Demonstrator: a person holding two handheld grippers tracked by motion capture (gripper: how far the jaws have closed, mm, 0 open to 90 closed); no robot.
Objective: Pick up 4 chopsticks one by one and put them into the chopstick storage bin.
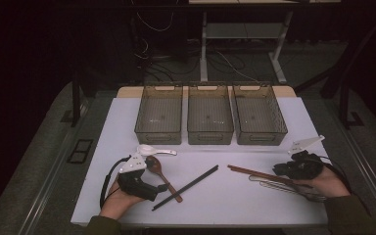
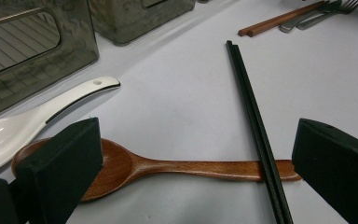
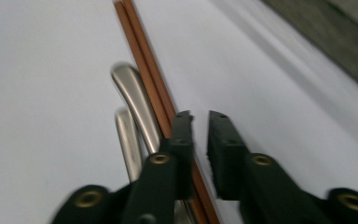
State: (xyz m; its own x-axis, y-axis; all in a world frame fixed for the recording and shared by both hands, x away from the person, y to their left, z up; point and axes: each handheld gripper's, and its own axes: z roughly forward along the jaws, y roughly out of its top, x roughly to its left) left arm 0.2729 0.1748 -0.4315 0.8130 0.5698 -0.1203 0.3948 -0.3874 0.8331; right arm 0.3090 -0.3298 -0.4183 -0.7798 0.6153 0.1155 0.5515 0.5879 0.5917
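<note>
A wooden spoon [image 2: 168, 168] lies on the white table between the wide-apart jaws of my left gripper [image 2: 196, 140], which is open and touches nothing. A pair of black chopsticks [image 2: 254, 121] lies across the spoon's handle. A white ceramic spoon [image 2: 42, 116] rests just beyond its bowl. At the right, my right gripper [image 3: 200, 116] hovers low over a pair of brown chopsticks [image 3: 142, 51], which pass under its left jaw. Its jaws stand a narrow gap apart with only table showing between the tips. Two metal fork handles [image 3: 133, 93] lie beside the brown chopsticks.
Three smoky see-through bins [image 1: 159, 134] [image 1: 209, 134] [image 1: 260, 134] stand in a row at the back of the table [image 1: 225, 205]. In the high view the left gripper [image 1: 152, 188] is near the front left, the right gripper [image 1: 280, 171] near the right edge. A desk frame and cables lie on the floor beyond.
</note>
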